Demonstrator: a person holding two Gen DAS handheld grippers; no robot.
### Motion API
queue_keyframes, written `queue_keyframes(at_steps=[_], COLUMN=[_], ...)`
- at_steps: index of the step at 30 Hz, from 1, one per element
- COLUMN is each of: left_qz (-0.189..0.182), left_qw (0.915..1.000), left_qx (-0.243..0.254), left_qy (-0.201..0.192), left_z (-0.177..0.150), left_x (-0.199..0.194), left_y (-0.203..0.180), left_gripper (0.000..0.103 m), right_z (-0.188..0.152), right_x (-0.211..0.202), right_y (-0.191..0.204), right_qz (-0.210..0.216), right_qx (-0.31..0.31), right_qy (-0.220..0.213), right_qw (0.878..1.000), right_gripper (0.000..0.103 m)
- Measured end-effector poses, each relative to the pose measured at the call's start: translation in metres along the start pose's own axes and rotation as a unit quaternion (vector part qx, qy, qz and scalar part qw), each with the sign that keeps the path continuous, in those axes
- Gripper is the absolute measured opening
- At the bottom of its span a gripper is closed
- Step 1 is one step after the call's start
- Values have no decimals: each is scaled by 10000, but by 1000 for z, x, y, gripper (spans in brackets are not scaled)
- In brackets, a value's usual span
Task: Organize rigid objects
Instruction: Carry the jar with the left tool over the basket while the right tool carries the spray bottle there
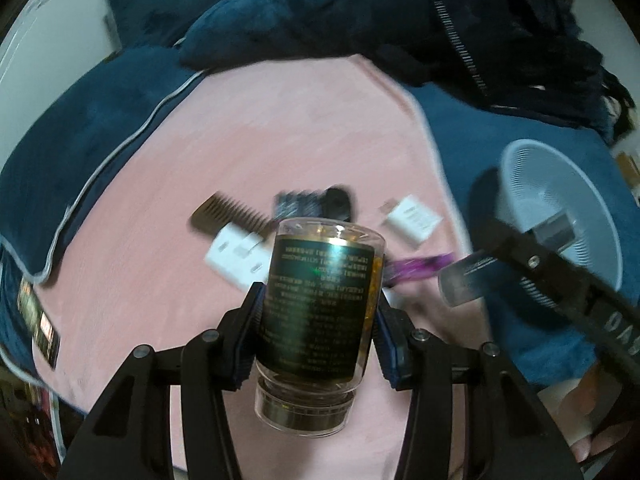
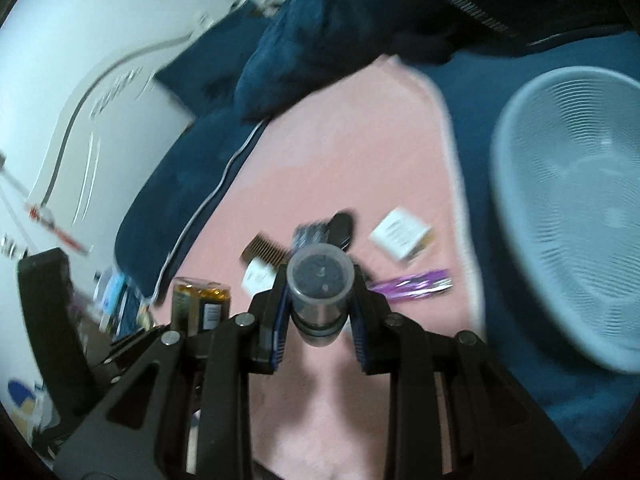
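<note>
My left gripper (image 1: 318,316) is shut on a clear capsule jar (image 1: 316,320) with a dark green label, held upside down above the pink blanket (image 1: 280,128); the jar also shows in the right wrist view (image 2: 200,304). My right gripper (image 2: 320,300) is shut on a grey cylindrical tube (image 2: 320,280), end toward the camera; the tube also shows in the left wrist view (image 1: 468,280). On the blanket lie a brown comb (image 1: 228,214), a white charger (image 1: 236,256), a white box (image 1: 412,220), a purple packet (image 1: 420,266) and dark items (image 1: 316,204). A white mesh basket (image 2: 568,208) sits to the right.
The pink blanket lies on a dark blue bedspread (image 1: 80,132). Dark blue pillows (image 1: 320,12) and dark clothing (image 1: 520,40) pile at the far side. A white wall (image 2: 80,60) is to the left. The frames are motion-blurred.
</note>
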State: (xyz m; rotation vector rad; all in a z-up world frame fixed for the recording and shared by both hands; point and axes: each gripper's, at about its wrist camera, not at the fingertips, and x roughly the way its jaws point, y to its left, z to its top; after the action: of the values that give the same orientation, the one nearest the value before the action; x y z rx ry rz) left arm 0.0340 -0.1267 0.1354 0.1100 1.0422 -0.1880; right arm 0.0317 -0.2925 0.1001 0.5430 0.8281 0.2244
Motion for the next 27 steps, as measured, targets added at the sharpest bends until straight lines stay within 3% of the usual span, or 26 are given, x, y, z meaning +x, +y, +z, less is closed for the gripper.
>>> queue_keyframes(at_steps=[4,7,12,19,27], left_qz=[-231,-438,-751,-1228,-1319], left_qw=[9988,9971,9943,9876,9811], left_qx=[382,558,740,976,1354], left_qy=[-210,-263,-167,74,409], left_z=[22,34,50,70,71], left_x=[-11,-12,-1,21,50], left_y=[-45,-75,-117,-168,-205], left_gripper=[51,51,51,51,51], right_z=[3,11,20,21,19], right_x=[-27,-48,-65,-78,-88], right_y=[-23,-43,-65,-116,-134], right_qz=[-532,-661,-1667,-2052,-2209], right_qx=[239,623,834,1997,2444], right_qy=[-455,-775,-1079,-1186,-1383], right_qw=[9973,9929,9765,9508,9340], right_gripper=[27,27,27,27,27])
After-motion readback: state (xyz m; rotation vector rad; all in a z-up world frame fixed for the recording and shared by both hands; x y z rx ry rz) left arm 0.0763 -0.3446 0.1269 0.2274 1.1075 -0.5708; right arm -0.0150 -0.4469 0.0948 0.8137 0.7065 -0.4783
